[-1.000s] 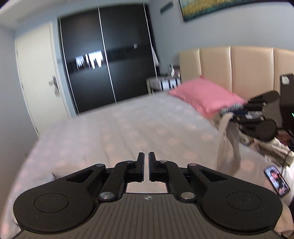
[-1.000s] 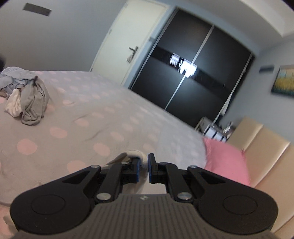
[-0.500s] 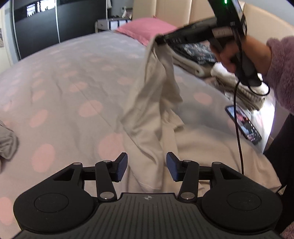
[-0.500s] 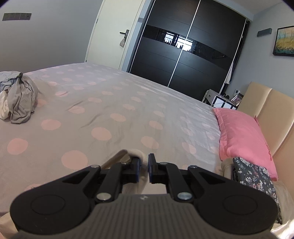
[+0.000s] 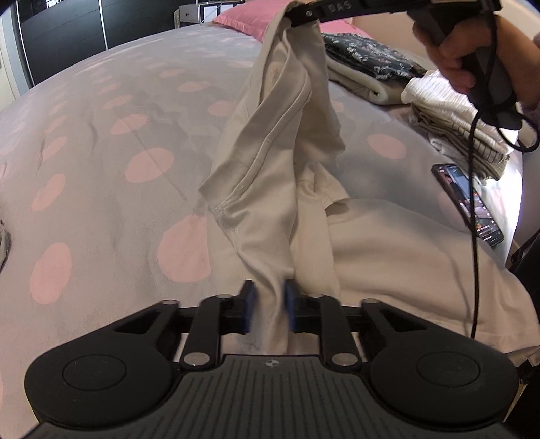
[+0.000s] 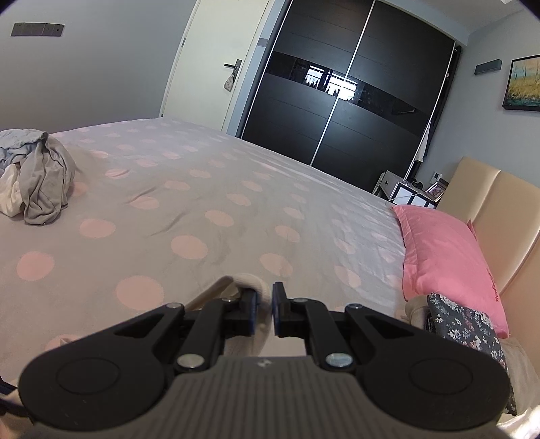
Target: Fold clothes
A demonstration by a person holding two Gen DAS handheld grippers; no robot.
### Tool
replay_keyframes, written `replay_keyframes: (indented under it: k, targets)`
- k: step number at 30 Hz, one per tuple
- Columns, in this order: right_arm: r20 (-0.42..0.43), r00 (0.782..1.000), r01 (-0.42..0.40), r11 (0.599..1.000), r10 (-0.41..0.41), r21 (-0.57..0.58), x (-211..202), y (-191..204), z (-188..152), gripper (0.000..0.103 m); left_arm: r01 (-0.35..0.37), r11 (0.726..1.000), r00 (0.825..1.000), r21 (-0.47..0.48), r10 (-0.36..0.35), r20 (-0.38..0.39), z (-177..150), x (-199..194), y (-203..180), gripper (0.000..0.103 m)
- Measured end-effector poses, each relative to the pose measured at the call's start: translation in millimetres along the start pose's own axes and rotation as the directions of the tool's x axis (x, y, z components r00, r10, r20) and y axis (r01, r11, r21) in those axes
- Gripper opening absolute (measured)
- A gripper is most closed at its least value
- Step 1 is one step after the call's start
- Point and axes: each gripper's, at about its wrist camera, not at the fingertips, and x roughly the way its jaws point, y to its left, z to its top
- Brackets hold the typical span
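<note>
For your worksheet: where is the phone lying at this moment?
In the left wrist view, the phone lies screen-up on the bed's right edge, just below the stack of folded clothes and right of the cream garment.

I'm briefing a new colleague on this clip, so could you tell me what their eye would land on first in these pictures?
First, the cream garment, hanging in mid-frame from the right gripper at the top down to the left gripper, whose fingers are closing on a fold of it. Next, the grey bedspread with pink dots beneath, the pink pillow by the headboard, and a phone with its screen lit, lying near the folded stacks on the right.
</note>
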Motion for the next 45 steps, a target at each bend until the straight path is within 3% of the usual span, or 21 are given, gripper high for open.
replay_keyframes:
  k: [2, 8, 10, 12, 16, 20, 27, 34, 41, 45]
  targets:
    - [0.000, 1.000, 0.002, 1.000, -0.002, -0.005, -4, 1, 0, 0.011, -0.024, 1.000, 1.000, -0.008, 0.024, 0.004, -1, -3, 3, 0.003]
    - [-0.004, 1.000, 0.006, 1.000, -0.006, -0.021, -7, 5, -2, 0.011, -0.103, 0.994, 0.995, -0.038, 0.103, 0.012, -2, -18, 13, 0.001]
    - [-0.011, 1.000, -0.003, 1.000, 0.003, -0.019, -6, 6, -2, 0.018, -0.134, 0.990, 0.991, -0.050, 0.134, 0.009, -3, -21, 18, 0.001]
    - [-0.021, 1.000, -0.014, 1.000, 0.013, -0.017, -4, 7, -2, 0.043, -0.170, 0.983, 0.985, -0.070, 0.170, 0.001, -5, -23, 25, 0.001]
    - [-0.066, 0.997, -0.045, 0.999, 0.045, -0.011, 1, 5, -4, 0.053, -0.235, 0.962, 0.972, -0.136, 0.234, -0.026, -7, -24, 45, 0.001]
    - [-0.130, 0.988, -0.076, 0.997, 0.079, 0.025, 8, -6, -12, 0.060, -0.244, 0.947, 0.970, -0.210, 0.237, -0.057, -10, -22, 65, 0.001]
    - [-0.174, 0.978, -0.110, 0.993, 0.114, 0.031, 24, -8, -32, 0.058, -0.255, 0.945, 0.966, -0.202, 0.241, -0.092, -12, -12, 66, 0.001]
    - [-0.185, 0.969, -0.178, 0.982, 0.163, -0.065, 53, -4, -32, 0.052, -0.223, 0.931, 0.972, -0.289, 0.190, -0.138, -17, -2, 81, 0.001]
    - [-0.189, 0.962, -0.190, 0.981, 0.196, 0.049, 93, -20, -26, 0.048, -0.210, 0.929, 0.972, -0.305, 0.166, -0.166, -21, 7, 87, 0.001]
    - [-0.234, 0.942, -0.221, 0.969, 0.242, 0.111, 114, -21, -39, 0.046, -0.200, 0.928, 0.972, -0.315, 0.148, -0.180, -23, 12, 91, 0.001]
